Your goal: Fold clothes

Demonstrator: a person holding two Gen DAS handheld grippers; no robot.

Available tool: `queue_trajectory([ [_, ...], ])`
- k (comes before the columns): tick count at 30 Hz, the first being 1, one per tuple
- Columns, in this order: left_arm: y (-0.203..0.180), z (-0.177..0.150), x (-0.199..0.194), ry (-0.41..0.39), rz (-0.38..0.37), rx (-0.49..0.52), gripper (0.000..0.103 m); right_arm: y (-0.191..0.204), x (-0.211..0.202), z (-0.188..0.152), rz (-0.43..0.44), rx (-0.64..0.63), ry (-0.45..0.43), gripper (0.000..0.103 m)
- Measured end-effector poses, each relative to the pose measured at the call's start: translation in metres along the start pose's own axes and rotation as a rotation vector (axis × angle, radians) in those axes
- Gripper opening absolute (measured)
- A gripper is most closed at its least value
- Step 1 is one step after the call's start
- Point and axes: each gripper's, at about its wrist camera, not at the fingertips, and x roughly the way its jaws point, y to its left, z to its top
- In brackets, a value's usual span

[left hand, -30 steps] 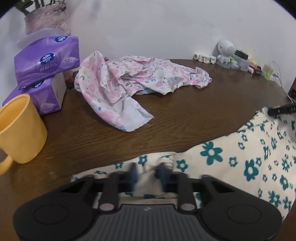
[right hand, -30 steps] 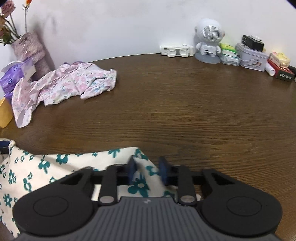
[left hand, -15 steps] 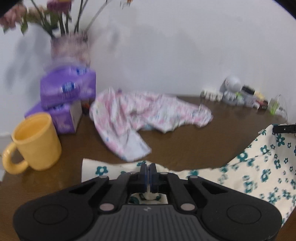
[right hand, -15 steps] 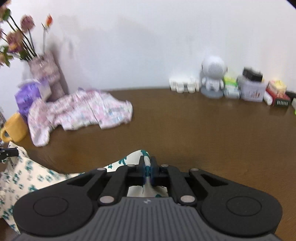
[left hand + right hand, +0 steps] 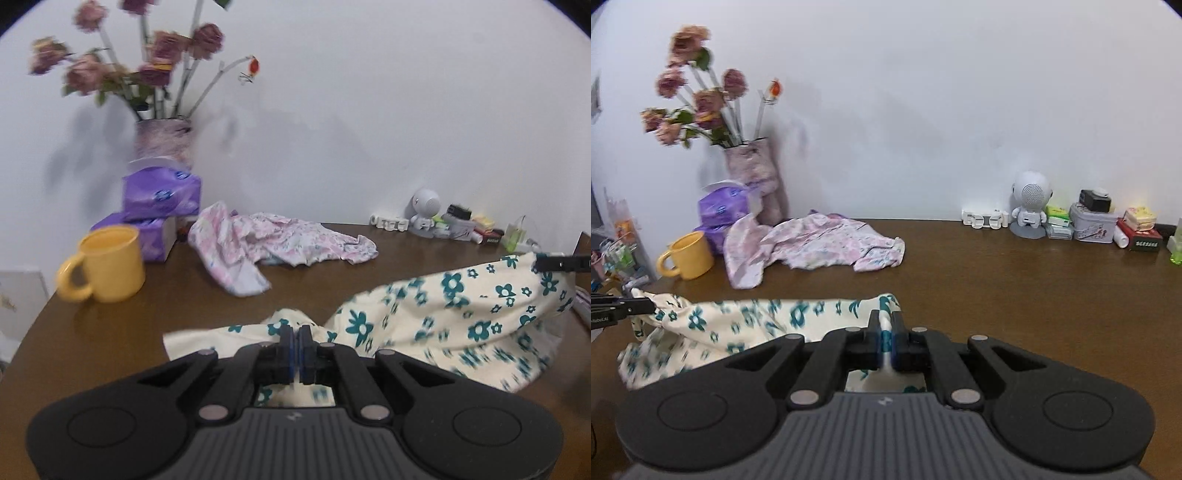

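Left tool (image 5: 295,334): clenched on the near-left edge of the cream teal-flowered cloth (image 5: 461,314).
Right tool (image 5: 885,325): clenched on the cloth's right end.
Cloth: strung between both tools over the worktop (image 5: 997,280).

Each gripper, left gripper (image 5: 295,338) and right gripper (image 5: 885,334), has a black body: ribbed grey centre, round side recesses, silver pivot pins, blue-edged pads.

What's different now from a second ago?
Both grippers, left gripper and right gripper, closed on the teal-flowered cloth and lifted its edge off the table. The pink garment and yellow mug stayed put.
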Motion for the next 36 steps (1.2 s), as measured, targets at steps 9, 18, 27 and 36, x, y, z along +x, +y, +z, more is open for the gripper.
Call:
queue_trajectory([
  [9,0.015,-0.081,-0.032,0.129,0.053,-0.182,0.001,-0.005,-0.036,-0.099,-0.025,0.083,0.132,0.004],
  [18,0.000,-0.074,-0.066,0.009,0.073,-0.142,0.058,0.012,-0.062,-0.126,-0.047,0.174,0.062,0.055],
  [27,0.001,-0.039,-0.041,0.012,0.130,0.011,0.070,0.023,-0.063,-0.122,-0.073,0.081,0.030,0.056],
  [36,0.004,-0.034,-0.002,0.134,0.037,0.032,0.016,0.027,-0.038,-0.119,-0.064,0.069,0.078,0.022],
])
